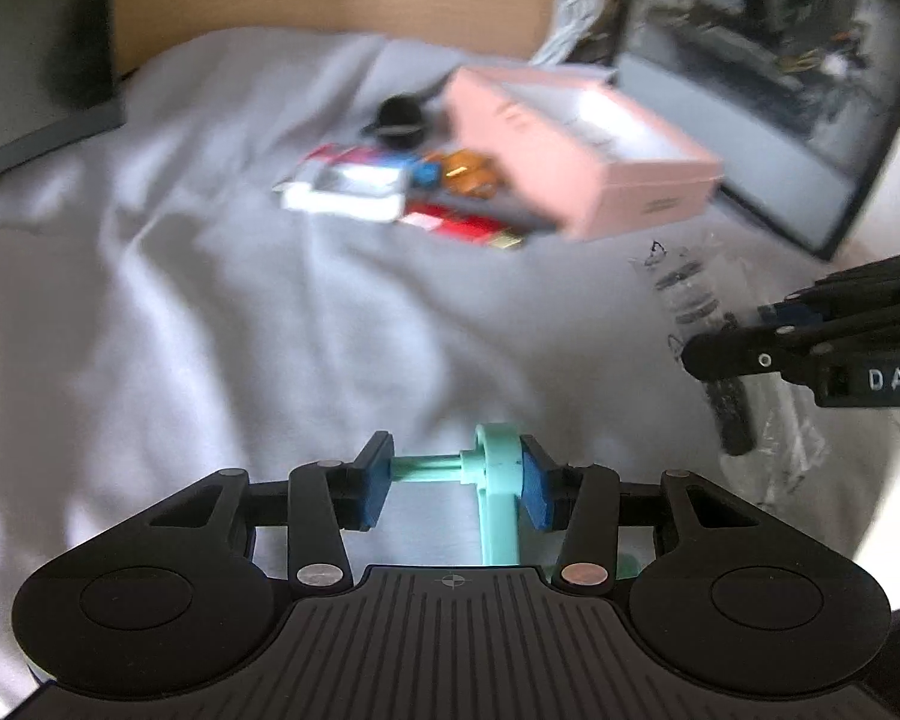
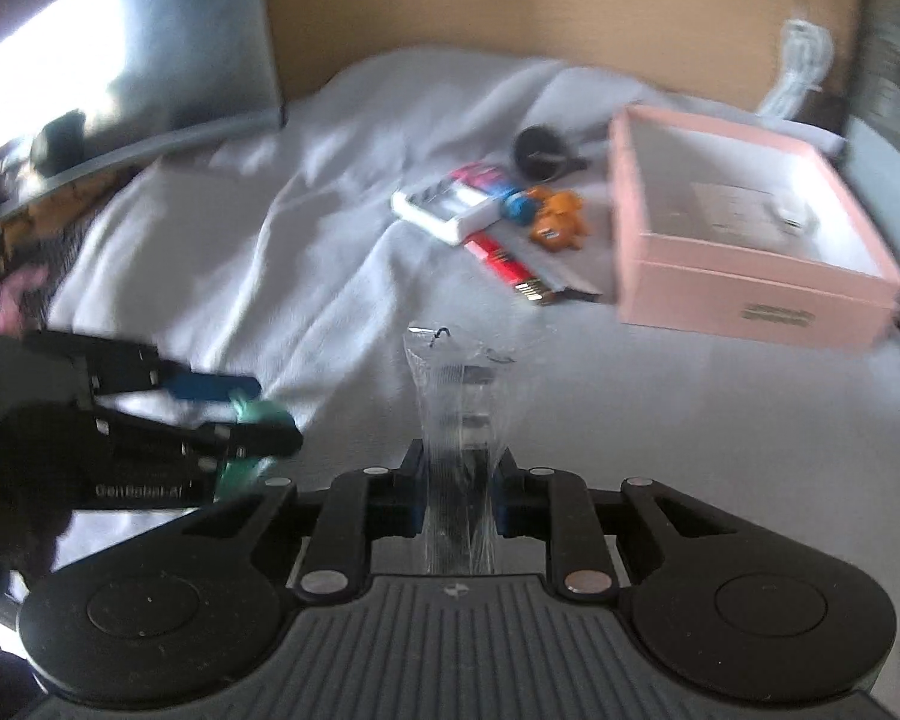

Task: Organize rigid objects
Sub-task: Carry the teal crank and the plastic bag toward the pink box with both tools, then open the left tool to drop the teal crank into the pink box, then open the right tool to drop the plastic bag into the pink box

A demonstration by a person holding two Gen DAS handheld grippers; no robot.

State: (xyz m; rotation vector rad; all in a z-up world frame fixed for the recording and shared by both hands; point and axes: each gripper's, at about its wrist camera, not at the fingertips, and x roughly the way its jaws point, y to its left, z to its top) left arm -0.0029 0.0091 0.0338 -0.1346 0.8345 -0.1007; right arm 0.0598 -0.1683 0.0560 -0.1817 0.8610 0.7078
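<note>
The left claw [image 1: 456,483] grips a stiff, light mint plastic part [image 1: 498,498]; the right claw [image 2: 457,495] pinches a slippery, crinkly clear bag [image 2: 459,420], best held mid-body.

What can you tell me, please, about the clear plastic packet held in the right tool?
The clear plastic packet is a long, crinkly transparent bag holding dark, stacked parts too blurred to identify. A small black mark or hook sits at its far end. The right tool is shut on its near end, and it sticks out forward above the grey cloth. In the left view it hangs below that tool.
</note>
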